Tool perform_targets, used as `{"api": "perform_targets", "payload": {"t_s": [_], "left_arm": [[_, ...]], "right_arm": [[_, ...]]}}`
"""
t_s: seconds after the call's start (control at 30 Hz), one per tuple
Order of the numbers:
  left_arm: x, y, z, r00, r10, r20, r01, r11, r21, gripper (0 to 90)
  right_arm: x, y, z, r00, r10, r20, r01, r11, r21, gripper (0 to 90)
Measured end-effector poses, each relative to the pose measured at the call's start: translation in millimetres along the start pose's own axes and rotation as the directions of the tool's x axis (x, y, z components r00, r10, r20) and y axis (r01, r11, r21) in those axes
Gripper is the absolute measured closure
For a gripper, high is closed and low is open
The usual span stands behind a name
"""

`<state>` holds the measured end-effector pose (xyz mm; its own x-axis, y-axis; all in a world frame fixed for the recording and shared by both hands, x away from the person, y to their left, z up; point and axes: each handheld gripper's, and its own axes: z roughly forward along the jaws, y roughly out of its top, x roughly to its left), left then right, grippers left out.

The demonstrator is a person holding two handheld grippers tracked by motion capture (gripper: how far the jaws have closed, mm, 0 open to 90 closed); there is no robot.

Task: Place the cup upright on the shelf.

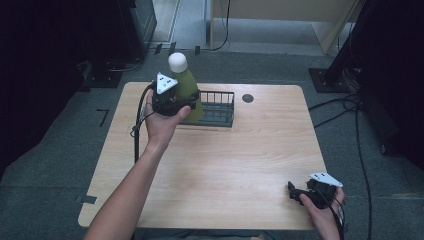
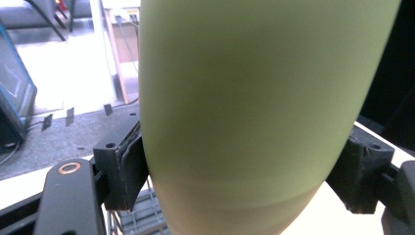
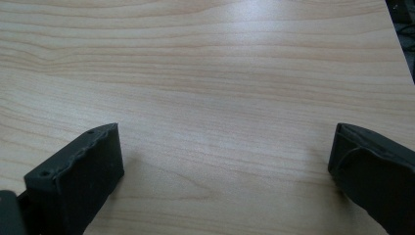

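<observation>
A pale green bottle point(image 1: 188, 87) with a round white cap point(image 1: 177, 62) is held upright at the left end of a dark wire basket point(image 1: 220, 107) near the table's far edge. My left gripper point(image 1: 172, 102) is shut on the bottle's body; in the left gripper view both black pads point(image 2: 122, 169) press against the green bottle point(image 2: 254, 112). Whether the bottle's base rests in the basket or hangs above it I cannot tell. My right gripper point(image 1: 295, 192) rests low over the table's near right corner, open, with bare wood between its fingers point(image 3: 83, 176).
The light wooden table point(image 1: 215, 165) has a round dark grommet point(image 1: 248, 98) behind the basket. Dark equipment and cables lie on the grey floor around the table, with a black stand base point(image 1: 327, 80) at the far right.
</observation>
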<state>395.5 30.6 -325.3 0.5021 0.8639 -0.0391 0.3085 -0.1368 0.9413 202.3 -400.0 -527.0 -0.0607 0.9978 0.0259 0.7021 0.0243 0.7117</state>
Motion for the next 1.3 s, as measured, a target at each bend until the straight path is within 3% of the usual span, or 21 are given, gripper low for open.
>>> {"api": "perform_targets", "payload": {"t_s": [0.13,0.43,0.6,0.93,1.1,1.2,1.3], "left_arm": [[1.9,6.9,6.9,0.9994,-0.026,-0.021,0.025,0.9993,-0.027,21.8],[9.4,14.8,22.4,0.9960,-0.029,-0.084,0.024,0.9979,-0.060,21.8],[16.6,13.2,37.4,0.9920,-0.024,-0.124,0.019,0.9989,-0.043,21.8],[26.1,2.7,59.4,0.9861,-0.024,-0.164,0.024,0.9997,0.003,21.8],[28.5,-2.9,66.7,0.9861,-0.020,-0.165,0.026,0.9991,0.033,21.8],[28.8,-6.0,70.7,0.9893,-0.018,-0.145,0.026,0.9982,0.055,21.8],[29.0,-9.1,75.5,0.9876,-0.003,-0.157,0.015,0.9967,0.080,21.8]], "right_arm": [[0.0,0.0,0.0,1.0000,0.000,0.000,0.000,1.000,0.000,0.0],[0.0,0.0,0.0,1.0000,0.000,0.000,0.000,1.000,0.000,0.0],[0.0,0.0,0.0,1.0000,0.000,0.000,0.000,1.000,0.000,0.0],[0.0,0.0,0.0,1.0000,0.000,0.000,0.000,1.000,0.000,0.0],[0.0,0.0,0.0,1.0000,0.000,0.000,0.000,1.000,0.000,0.0],[0.0,0.0,0.0,1.0000,0.001,0.000,-0.001,1.000,0.000,0.0],[0.0,0.0,0.0,1.0000,0.001,0.000,-0.001,1.000,0.000,0.0]]}}
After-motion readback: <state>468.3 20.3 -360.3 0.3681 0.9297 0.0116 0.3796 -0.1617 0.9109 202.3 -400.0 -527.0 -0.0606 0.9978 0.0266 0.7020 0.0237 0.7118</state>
